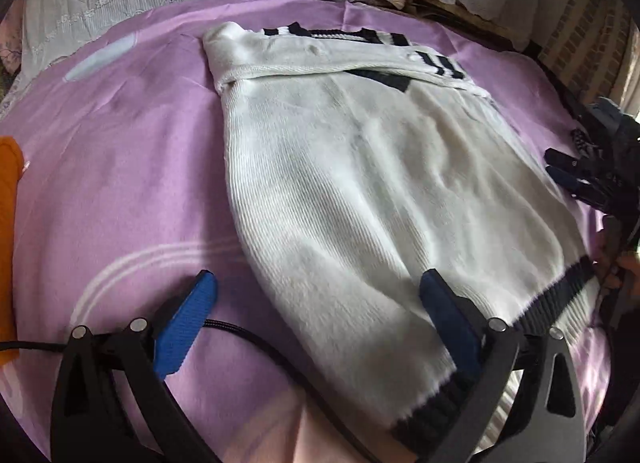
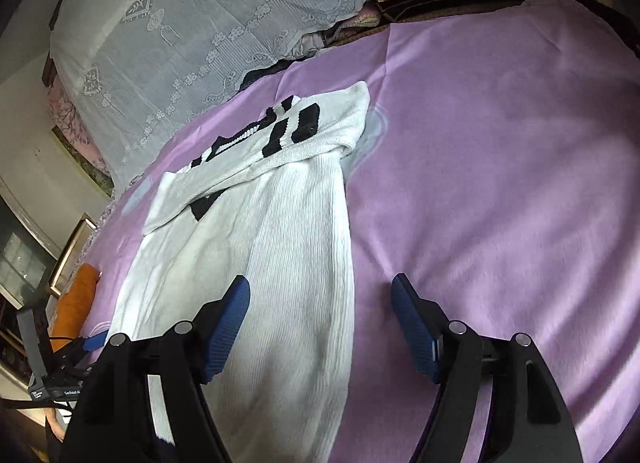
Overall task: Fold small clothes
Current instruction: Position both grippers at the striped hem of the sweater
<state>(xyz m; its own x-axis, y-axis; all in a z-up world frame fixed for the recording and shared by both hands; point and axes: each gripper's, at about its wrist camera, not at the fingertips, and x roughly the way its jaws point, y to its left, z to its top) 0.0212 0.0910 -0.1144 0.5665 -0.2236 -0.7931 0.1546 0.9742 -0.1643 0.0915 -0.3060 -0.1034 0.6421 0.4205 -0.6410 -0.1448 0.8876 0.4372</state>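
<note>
White ribbed-knit sweater (image 1: 360,191) with black trim, sleeves folded across chest, flat on fuzzy lilac blanket (image 1: 120,183), left gripper (image 1: 316,287) released above near hem, right gripper (image 2: 320,291) released, empty, lace cloth (image 2: 200,23) far behind

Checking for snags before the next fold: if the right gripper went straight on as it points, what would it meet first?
Probably the white sweater, at its side edge on the purple blanket; the right gripper is open and empty.

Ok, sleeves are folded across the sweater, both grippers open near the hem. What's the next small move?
Probably lower both grippers onto the dark hem and pinch it: the white sweater lies flat, sleeves already across, and the left gripper and right gripper hold nothing.
</note>
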